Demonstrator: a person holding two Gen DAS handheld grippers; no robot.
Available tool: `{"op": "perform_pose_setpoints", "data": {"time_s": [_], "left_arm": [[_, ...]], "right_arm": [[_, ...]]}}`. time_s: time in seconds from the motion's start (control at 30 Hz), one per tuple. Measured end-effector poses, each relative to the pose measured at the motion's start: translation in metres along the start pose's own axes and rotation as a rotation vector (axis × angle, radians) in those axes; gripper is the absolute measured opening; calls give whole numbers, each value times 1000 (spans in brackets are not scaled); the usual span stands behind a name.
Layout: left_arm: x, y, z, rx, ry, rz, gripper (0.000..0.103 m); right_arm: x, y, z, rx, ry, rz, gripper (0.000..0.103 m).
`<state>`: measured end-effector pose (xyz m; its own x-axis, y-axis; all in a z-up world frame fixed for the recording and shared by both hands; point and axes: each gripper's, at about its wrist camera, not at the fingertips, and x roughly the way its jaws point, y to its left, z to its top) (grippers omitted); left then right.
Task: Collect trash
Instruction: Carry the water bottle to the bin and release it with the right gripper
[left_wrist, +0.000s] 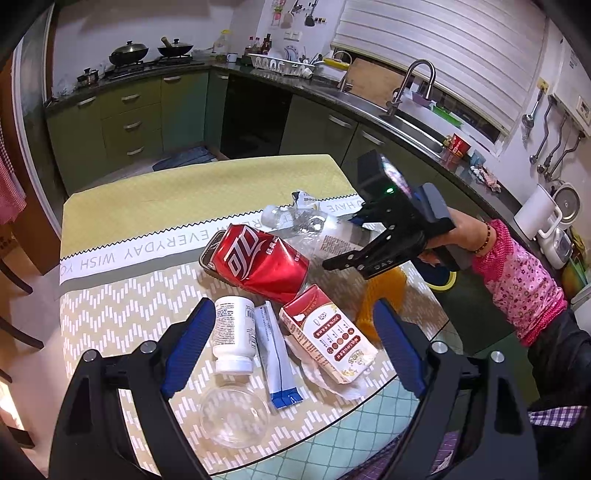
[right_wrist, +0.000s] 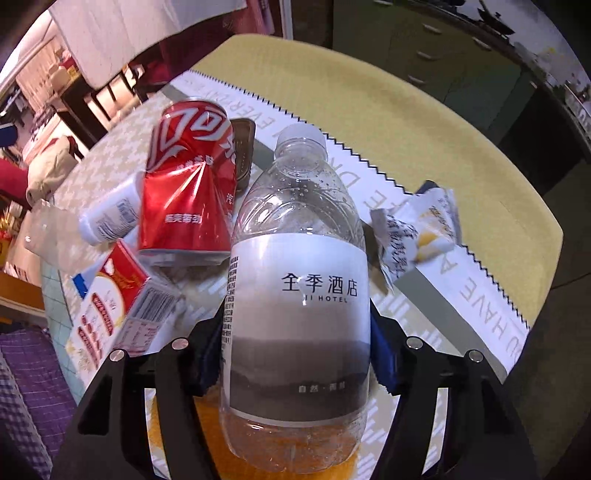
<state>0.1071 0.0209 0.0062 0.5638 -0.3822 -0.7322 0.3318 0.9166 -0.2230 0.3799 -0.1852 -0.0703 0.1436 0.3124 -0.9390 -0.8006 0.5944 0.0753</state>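
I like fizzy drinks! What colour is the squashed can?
Red with white writing; the can shows best in the right wrist view.

1. Premises: a home kitchen with an eating area.
2. Cooking: a gas hob (left_wrist: 155, 64) on the far counter carries two woks (left_wrist: 128, 52).
3. Storage: green cabinets (left_wrist: 122, 118) with drawers run under a dark L-shaped counter (left_wrist: 325, 88).
4. Washing: a steel sink (left_wrist: 410, 127) with a tall tap (left_wrist: 413, 79) sits below a blind-covered window (left_wrist: 436, 48); a dish rack (left_wrist: 280, 62) stands near.
5. Utensils: ladles (left_wrist: 532, 114) hang on the right wall, above a kettle (left_wrist: 537, 212).
6. Dining: a table with a patterned cloth (left_wrist: 147, 206); wooden chairs (right_wrist: 110, 92) behind.
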Motion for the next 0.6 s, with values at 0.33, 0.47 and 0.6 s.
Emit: {"op": "perform_pose_setpoints", "data": {"time_s": [0.33, 0.47, 0.6], "left_arm": [[-1, -7, 2, 20, -8, -11, 82], [2, -13, 3, 30, -6, -26, 82], [4, -24, 3, 60, -4, -41, 82]], "right_arm": [[-77, -16, -83, 174, -84, -41, 65], [-103, -48, -142, 323, -55, -100, 65], [-109, -82, -200, 489, 13, -140, 65]]}}
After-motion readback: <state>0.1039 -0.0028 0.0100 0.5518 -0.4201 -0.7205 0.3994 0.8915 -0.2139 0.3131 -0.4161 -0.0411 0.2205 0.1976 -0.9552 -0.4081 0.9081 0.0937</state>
